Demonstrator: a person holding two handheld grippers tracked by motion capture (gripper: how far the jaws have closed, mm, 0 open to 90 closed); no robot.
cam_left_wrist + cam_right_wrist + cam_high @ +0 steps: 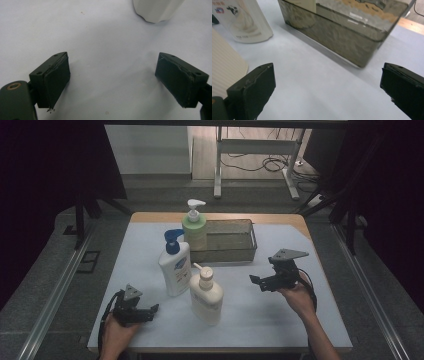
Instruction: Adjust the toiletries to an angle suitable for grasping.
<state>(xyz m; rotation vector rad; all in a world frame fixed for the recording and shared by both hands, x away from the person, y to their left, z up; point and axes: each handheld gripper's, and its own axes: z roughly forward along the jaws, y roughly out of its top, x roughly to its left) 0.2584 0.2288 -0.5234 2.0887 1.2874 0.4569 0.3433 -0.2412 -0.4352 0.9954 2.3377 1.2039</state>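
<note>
Cream pump bottle [206, 292] stands upright on the surface between both wide-open, empty claws: just right of left claw [149, 310], farther left of right claw [257, 281], left nearer.

No text, brand or number can be read. A blue printed label is borne by the white bottle with the blue pump [174, 265] near the middle of the bench, and small red marks and a dark figure are seen on it in the right gripper view [242, 20], too blurred to be made out.
</note>
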